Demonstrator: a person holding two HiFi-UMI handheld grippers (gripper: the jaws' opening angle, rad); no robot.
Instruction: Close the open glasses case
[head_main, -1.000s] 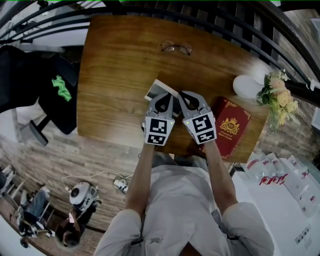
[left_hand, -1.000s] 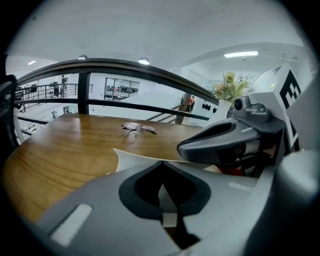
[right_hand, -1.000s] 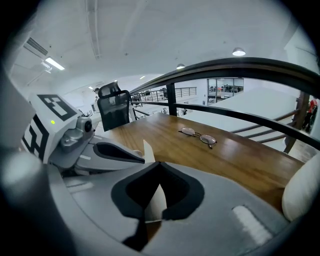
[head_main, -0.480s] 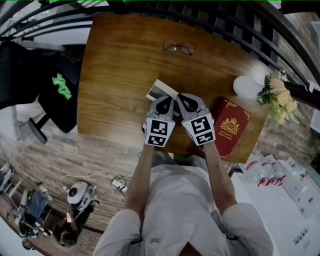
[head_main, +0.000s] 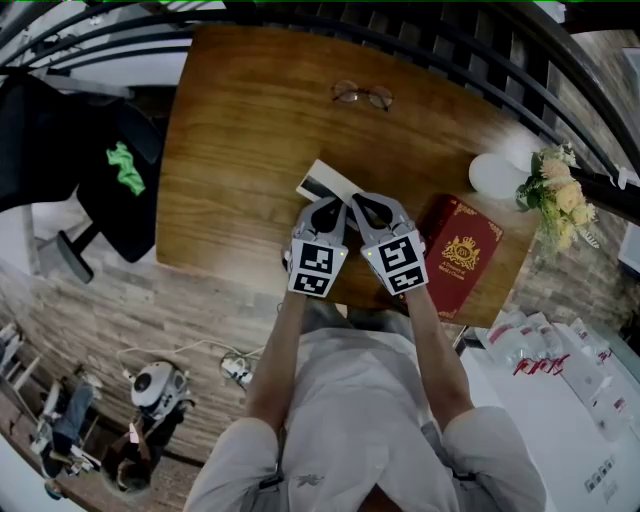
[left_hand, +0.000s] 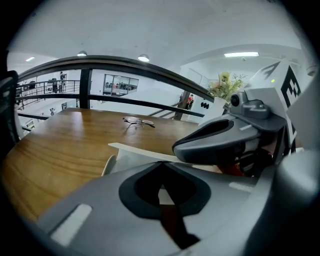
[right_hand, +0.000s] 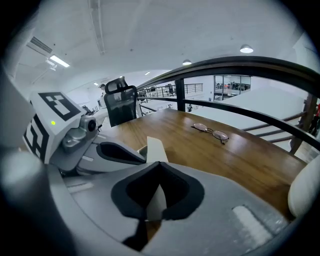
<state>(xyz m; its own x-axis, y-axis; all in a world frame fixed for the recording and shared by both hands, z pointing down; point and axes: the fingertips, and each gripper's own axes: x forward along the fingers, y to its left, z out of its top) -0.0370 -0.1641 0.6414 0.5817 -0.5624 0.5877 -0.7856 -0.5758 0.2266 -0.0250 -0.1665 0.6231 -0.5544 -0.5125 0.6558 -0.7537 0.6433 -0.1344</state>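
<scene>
The cream glasses case lies open near the table's front edge, lid raised. My left gripper and right gripper hover side by side over its near end, both shut with nothing between the jaws. In the left gripper view the case shows just beyond the shut left gripper, and the right gripper's body fills the right side. The right gripper view has the upright lid directly ahead of the shut right gripper. A pair of wire-rimmed glasses rests on the far side of the table.
A red book lies right of the grippers on the wooden table. A white round object and a bunch of flowers stand at the far right. A black chair is at the left, and a dark railing runs behind the table.
Both grippers have stayed shut over the case. They have barely shifted; the view itself has drifted slightly.
</scene>
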